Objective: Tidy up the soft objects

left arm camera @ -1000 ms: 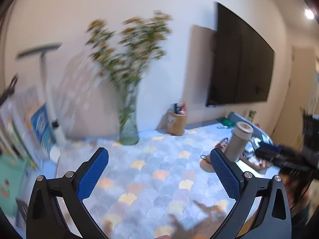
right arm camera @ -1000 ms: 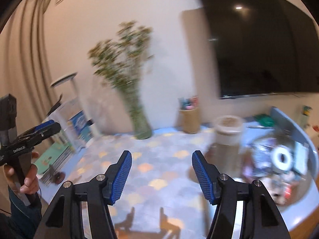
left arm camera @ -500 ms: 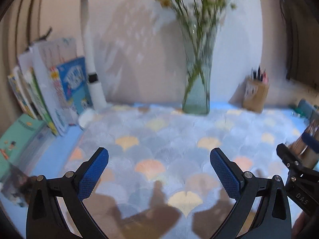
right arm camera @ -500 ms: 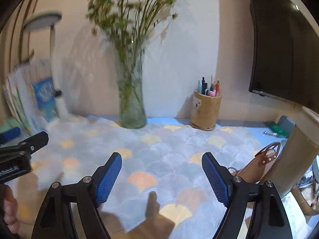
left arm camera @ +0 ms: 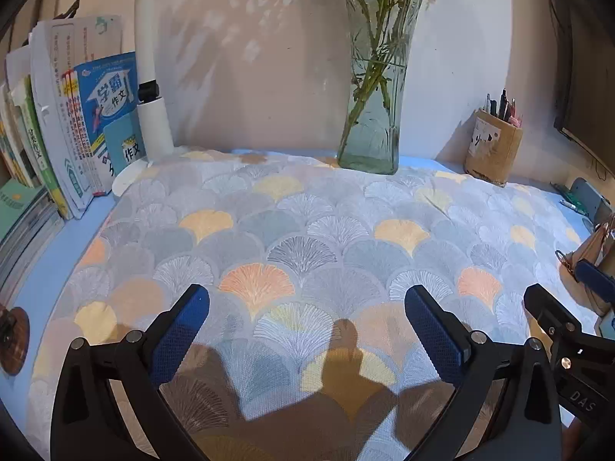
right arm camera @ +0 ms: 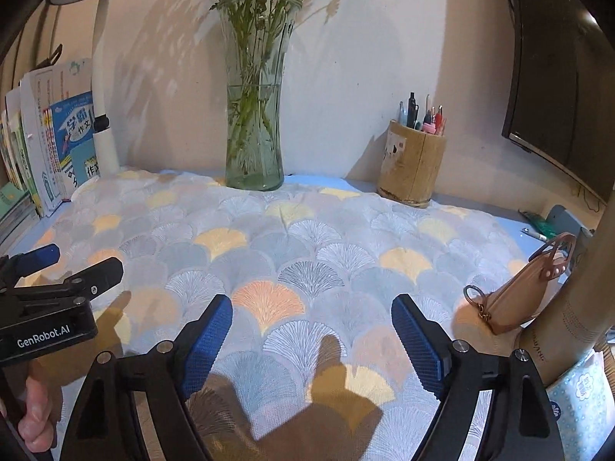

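Both claws have dropped toward the fan-patterned cloth point(left arm camera: 307, 238) spread on the bench, left claw point(left arm camera: 307, 330) apart, right claw point(right arm camera: 311, 338) just widened and empty, probably to start folding it.

Light blue desk point(left arm camera: 57, 257) carries a fan-patterned cloth point(left arm camera: 307, 238), spread flat. Glass vase point(left arm camera: 374, 88), pen holder point(left arm camera: 494, 150), lamp base point(left arm camera: 127, 178), books point(left arm camera: 57, 142) along the back.

Readable text on the grippers and books
"GenRobot.AI" is printed on the left gripper point(right arm camera: 42, 269); "作文" is seen on a blue book point(left arm camera: 105, 115); "DAS" is marked on the right gripper point(left arm camera: 569, 307).
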Available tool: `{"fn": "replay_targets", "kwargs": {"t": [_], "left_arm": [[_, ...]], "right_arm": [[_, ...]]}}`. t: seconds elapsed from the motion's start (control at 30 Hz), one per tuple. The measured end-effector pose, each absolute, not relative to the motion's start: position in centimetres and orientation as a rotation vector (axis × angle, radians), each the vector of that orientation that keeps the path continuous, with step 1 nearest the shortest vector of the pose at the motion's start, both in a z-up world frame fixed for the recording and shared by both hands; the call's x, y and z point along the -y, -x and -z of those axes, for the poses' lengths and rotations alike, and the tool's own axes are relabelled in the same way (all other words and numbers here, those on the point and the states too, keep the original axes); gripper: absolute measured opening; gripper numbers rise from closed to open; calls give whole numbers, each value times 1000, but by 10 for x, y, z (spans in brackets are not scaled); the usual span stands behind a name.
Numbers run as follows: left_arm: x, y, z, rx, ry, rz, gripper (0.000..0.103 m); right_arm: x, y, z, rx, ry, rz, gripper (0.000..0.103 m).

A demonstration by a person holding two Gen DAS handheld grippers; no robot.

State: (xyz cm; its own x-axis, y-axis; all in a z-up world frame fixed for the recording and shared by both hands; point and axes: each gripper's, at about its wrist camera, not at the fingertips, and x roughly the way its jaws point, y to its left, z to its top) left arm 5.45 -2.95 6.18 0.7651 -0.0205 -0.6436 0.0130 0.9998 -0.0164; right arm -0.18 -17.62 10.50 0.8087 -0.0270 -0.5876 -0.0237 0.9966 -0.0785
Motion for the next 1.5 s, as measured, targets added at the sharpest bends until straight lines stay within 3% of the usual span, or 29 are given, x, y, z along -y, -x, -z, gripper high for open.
{"fn": "replay_targets", "kwargs": {"t": [0.53,1.5], "left_arm": [[24,-60,-57,-740,46,24,102],[23,-62,-56,-751,45,26,102]], "right_arm": [[179,1,-105,-632,72,26,97],[179,1,-106,-626,78,23,98]]}}
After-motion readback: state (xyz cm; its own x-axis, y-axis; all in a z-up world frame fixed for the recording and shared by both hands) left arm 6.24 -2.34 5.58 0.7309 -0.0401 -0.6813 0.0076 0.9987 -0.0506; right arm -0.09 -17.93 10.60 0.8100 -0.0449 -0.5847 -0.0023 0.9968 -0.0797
